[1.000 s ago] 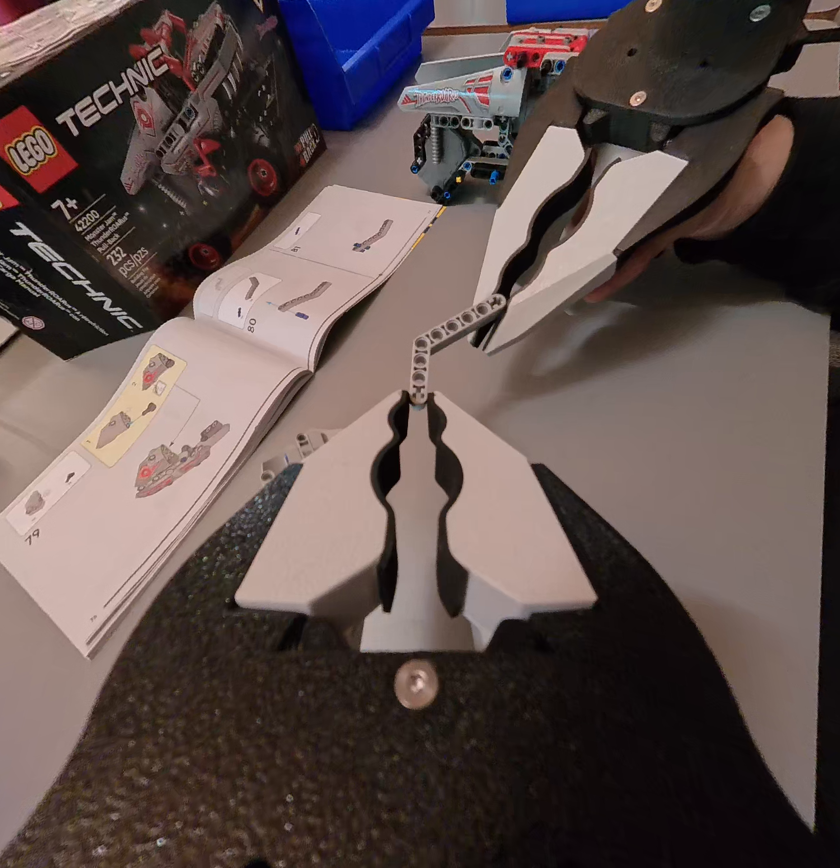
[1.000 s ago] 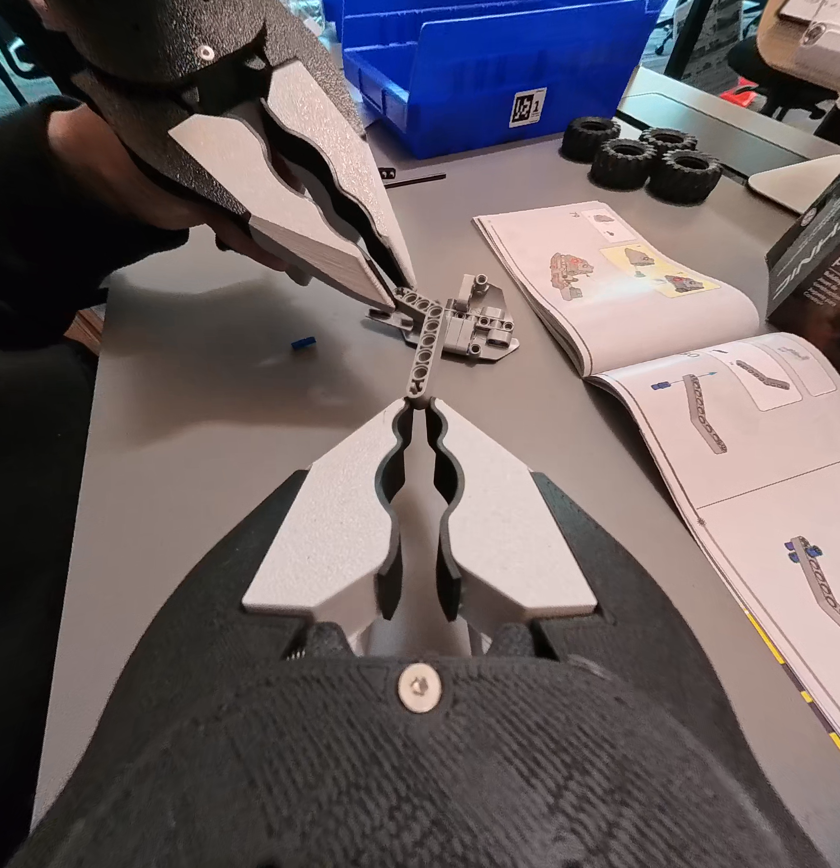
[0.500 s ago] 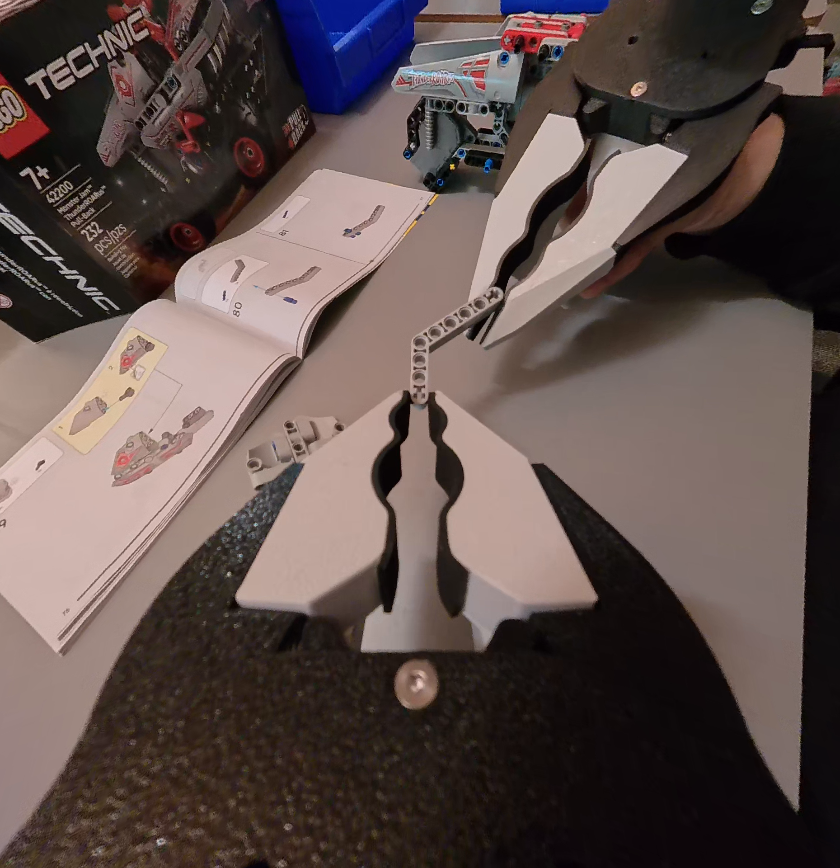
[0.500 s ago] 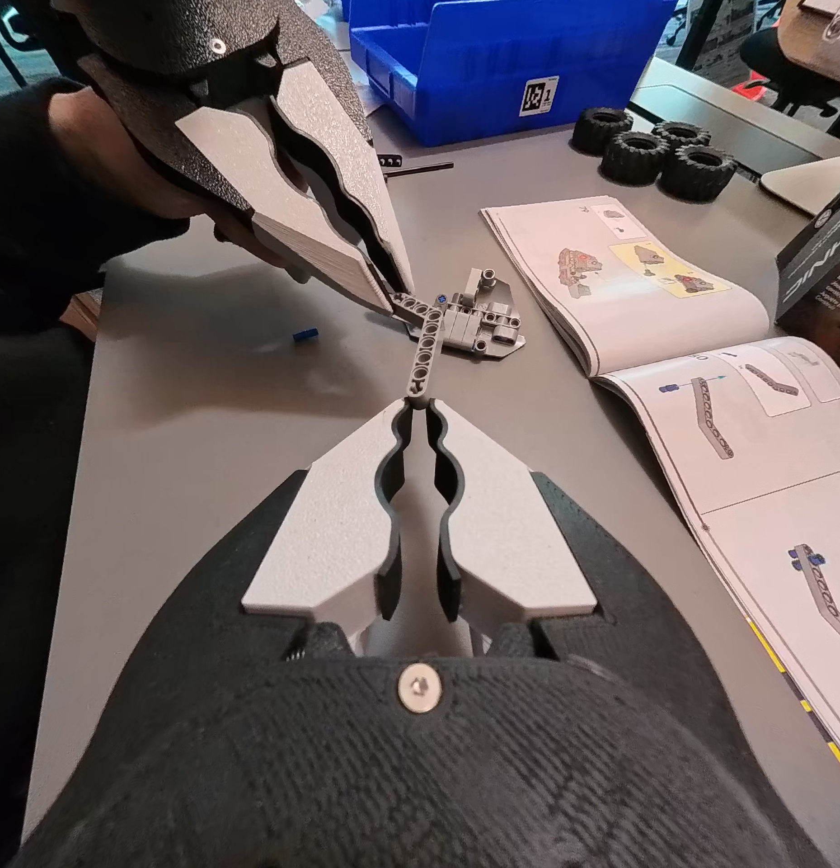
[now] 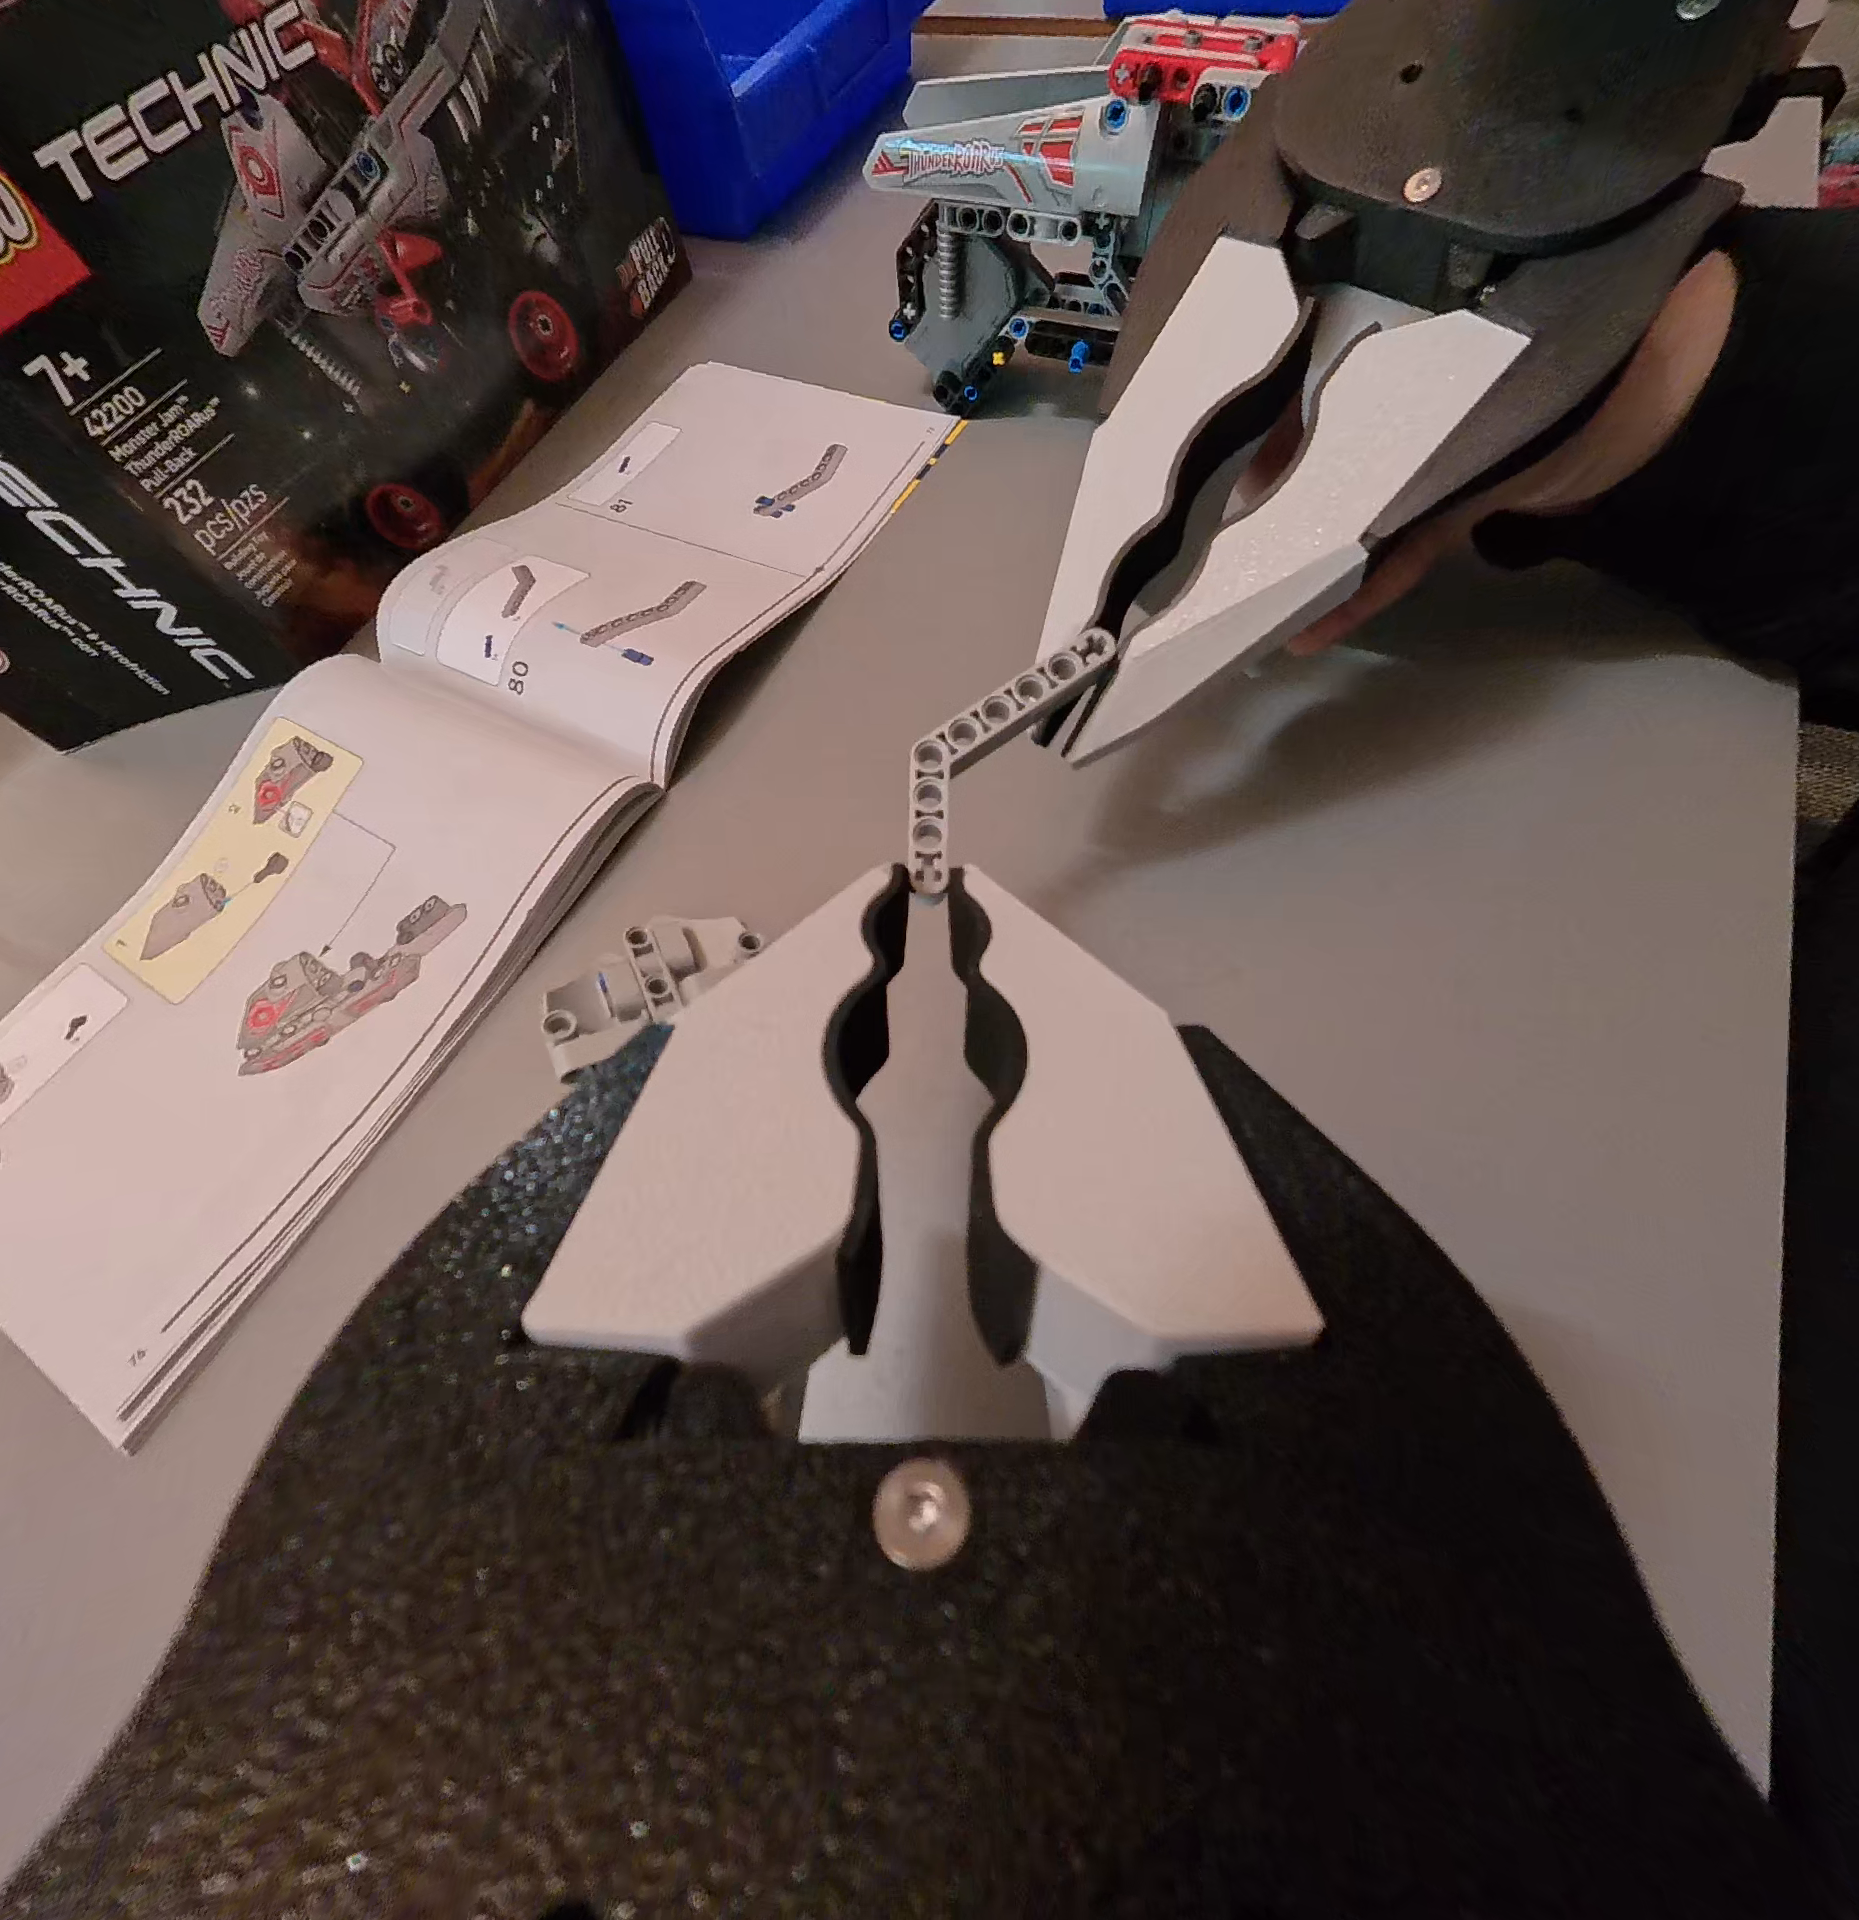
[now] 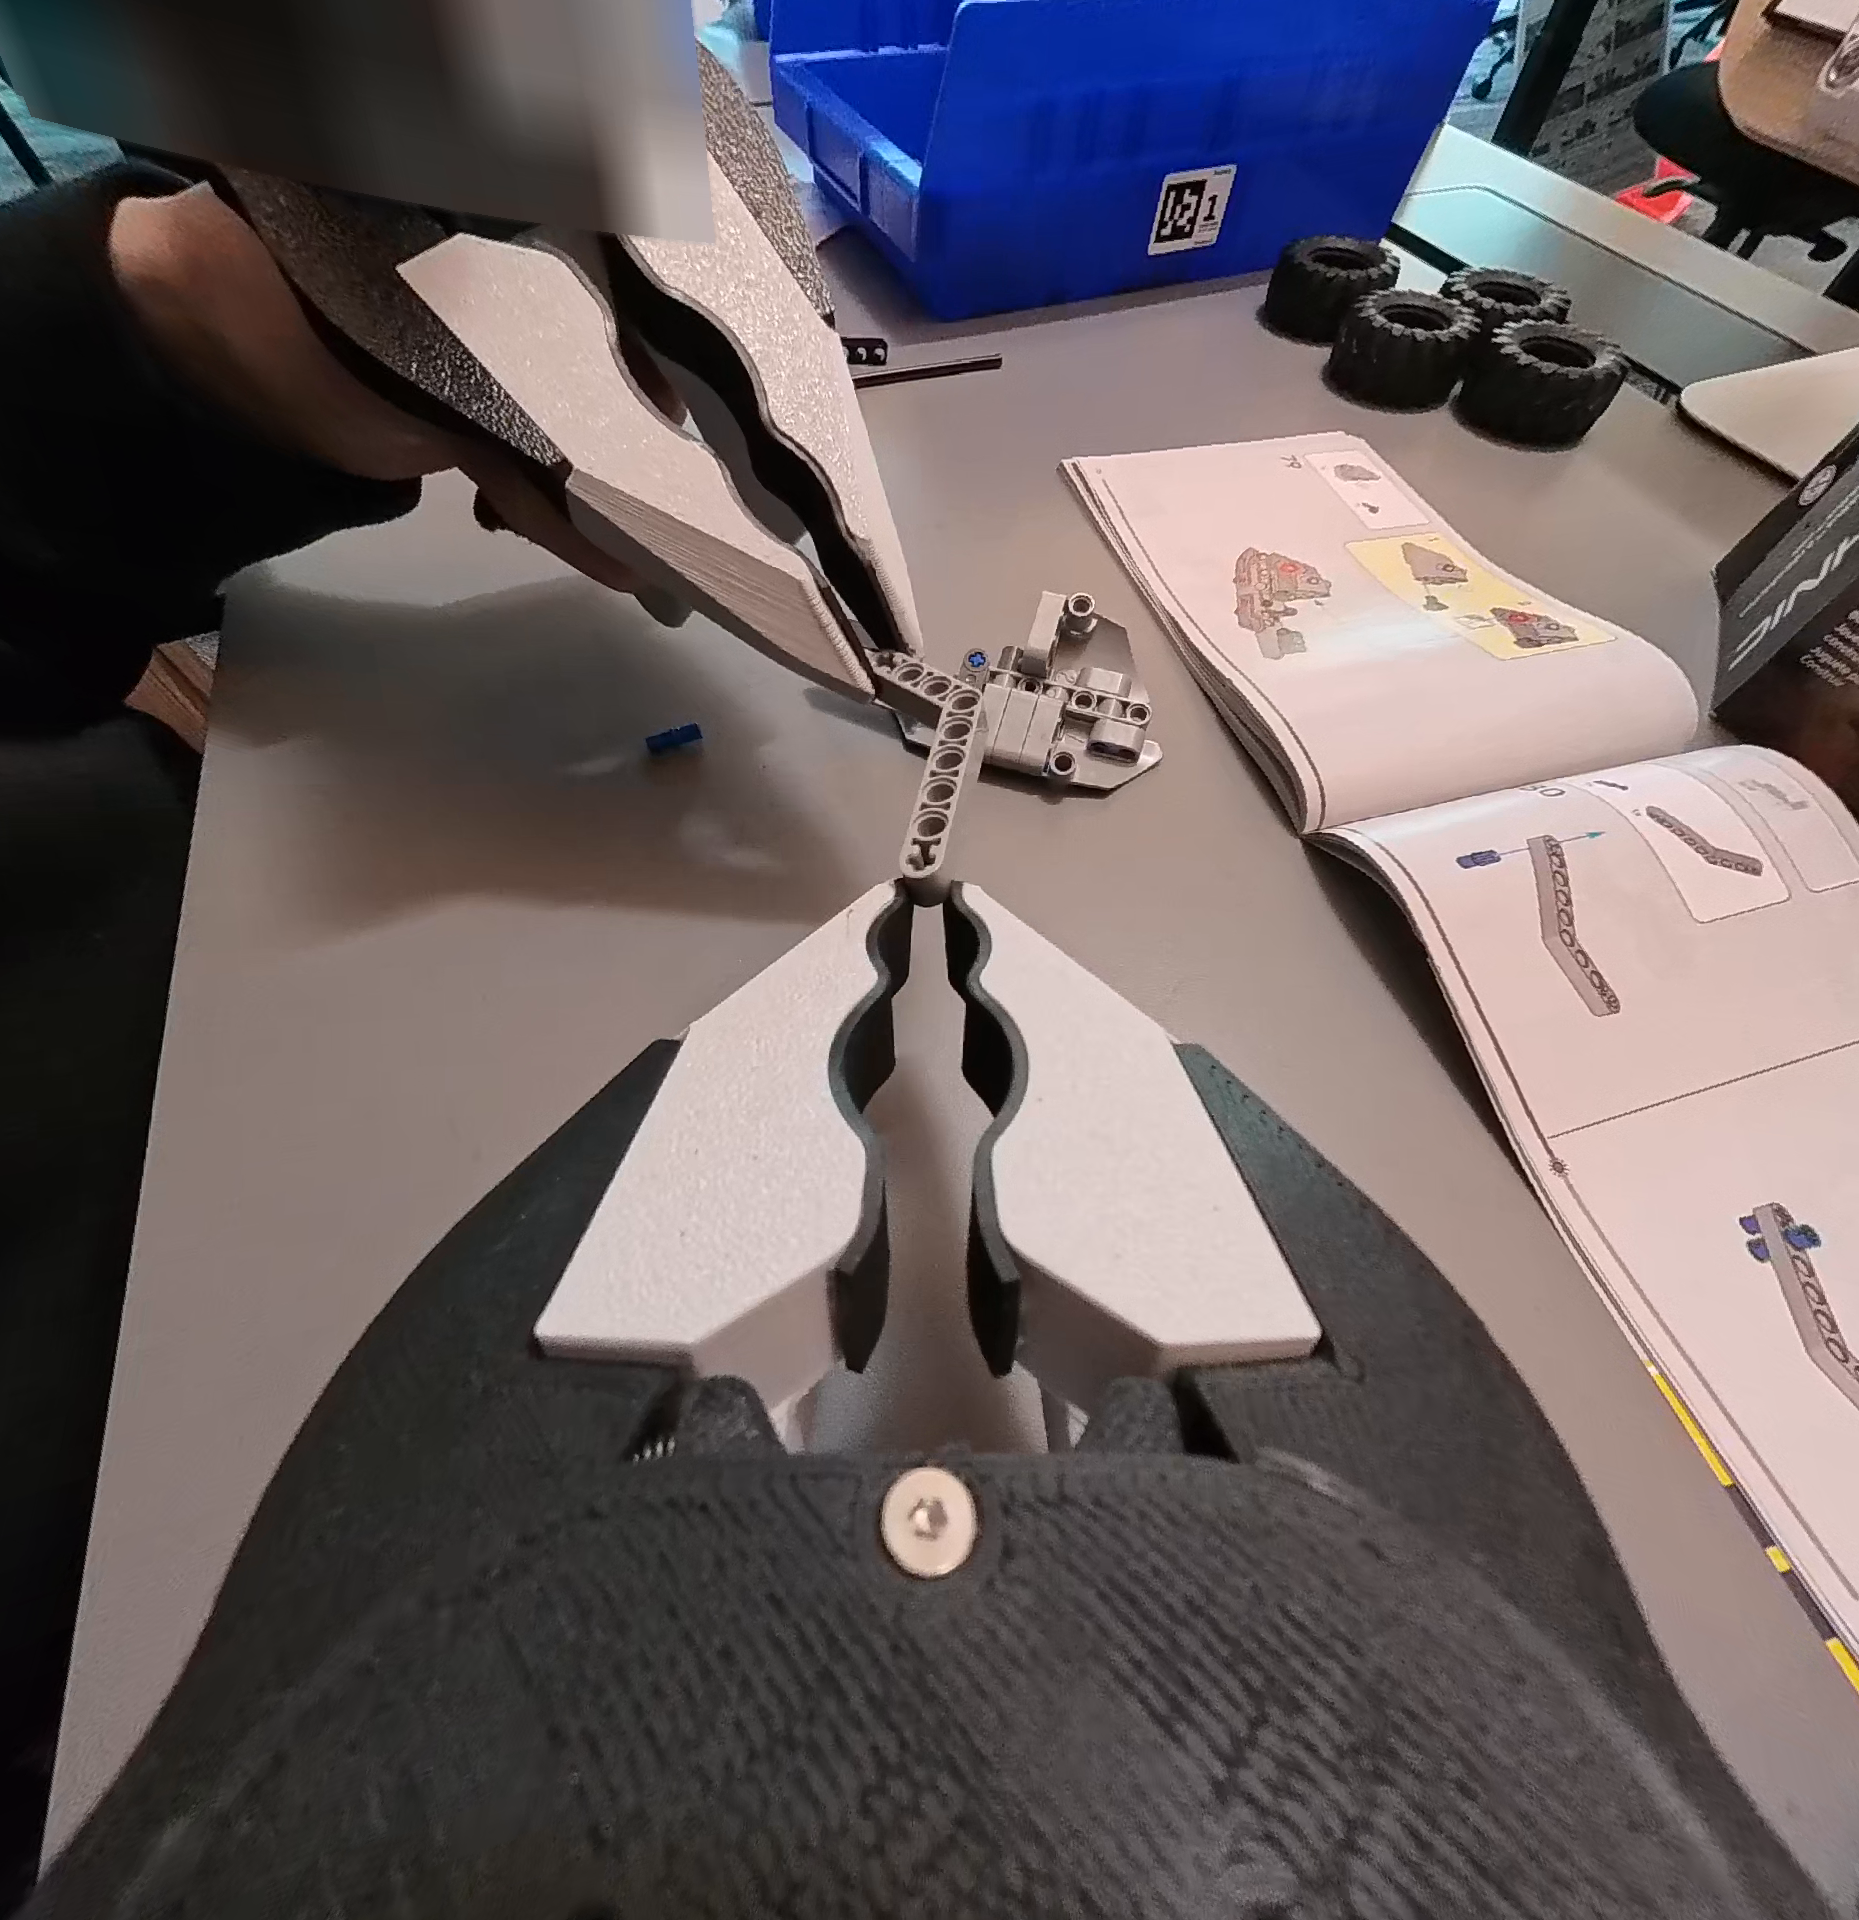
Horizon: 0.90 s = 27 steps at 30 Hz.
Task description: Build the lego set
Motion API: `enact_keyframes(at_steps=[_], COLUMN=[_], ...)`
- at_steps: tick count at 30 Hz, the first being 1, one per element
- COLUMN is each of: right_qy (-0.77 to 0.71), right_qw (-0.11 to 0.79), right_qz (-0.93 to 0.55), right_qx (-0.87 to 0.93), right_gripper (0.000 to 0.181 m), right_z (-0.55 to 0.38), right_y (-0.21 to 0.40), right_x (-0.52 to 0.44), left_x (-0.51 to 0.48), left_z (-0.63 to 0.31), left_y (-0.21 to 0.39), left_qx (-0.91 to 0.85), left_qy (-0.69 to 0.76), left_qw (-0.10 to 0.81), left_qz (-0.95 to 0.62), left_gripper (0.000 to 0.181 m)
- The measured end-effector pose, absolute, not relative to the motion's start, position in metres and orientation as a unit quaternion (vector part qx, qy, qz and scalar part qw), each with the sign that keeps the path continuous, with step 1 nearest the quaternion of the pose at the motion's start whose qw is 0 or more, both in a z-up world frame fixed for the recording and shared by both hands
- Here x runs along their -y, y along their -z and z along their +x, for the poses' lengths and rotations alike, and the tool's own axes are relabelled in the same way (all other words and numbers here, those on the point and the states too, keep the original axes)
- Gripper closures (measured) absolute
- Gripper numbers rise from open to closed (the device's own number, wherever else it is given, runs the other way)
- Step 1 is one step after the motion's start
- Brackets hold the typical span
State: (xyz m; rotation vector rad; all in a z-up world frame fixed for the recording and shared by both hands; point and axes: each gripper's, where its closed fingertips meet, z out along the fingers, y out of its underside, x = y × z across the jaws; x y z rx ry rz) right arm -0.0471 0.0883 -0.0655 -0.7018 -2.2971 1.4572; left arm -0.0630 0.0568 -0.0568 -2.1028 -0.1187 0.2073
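A bent grey beam (image 5: pixel 946 740) is held in the air between both grippers. My left gripper (image 5: pixel 930 885) is shut on its short end. My right gripper (image 6: pixel 927 891) is shut on its long end (image 6: pixel 940 795). The right gripper also shows in the left wrist view (image 5: pixel 1086 691), coming in from the upper right. The left gripper shows in the right wrist view (image 6: pixel 881 665), coming in from the upper left. A small grey sub-assembly (image 6: pixel 1050 717) lies on the grey table under the beam, and it shows in the left wrist view (image 5: pixel 644 987) too. A loose blue pin (image 6: pixel 673 739) lies left of it.
An open instruction booklet (image 5: pixel 385 831) (image 6: pixel 1424 644) lies beside the work spot. The set's box (image 5: pixel 229 312) stands behind it. A partly built truck (image 5: pixel 1029 239), a blue bin (image 6: pixel 1112 135), several black tyres (image 6: pixel 1444 343) and a thin black axle (image 6: pixel 925 364) sit farther back. Across from one pair of fingers to the other is roughly 5 centimetres. My left tips are roughly 9 centimetres from the loose blue pin (image 6: pixel 673 739).
Both grippers keep their hold on the beam. The left gripper has drawn back a little, so more of the grey sub-assembly shows beside its finger.
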Motion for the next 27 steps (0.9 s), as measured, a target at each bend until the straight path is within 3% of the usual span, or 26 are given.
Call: enact_keyframes(at_steps=[27], right_qy=[-0.496], right_qw=[0.184], right_qz=[-0.224], right_qx=[0.819], right_gripper=[0.178], right_z=[-0.046], right_y=[0.0687], right_x=[-0.0838], left_x=[-0.05], left_z=[-0.0596], left_y=[0.0618], left_qx=[0.051], left_qy=[-0.057], left_qw=[0.484], left_qz=[-0.872], left_gripper=[0.177])
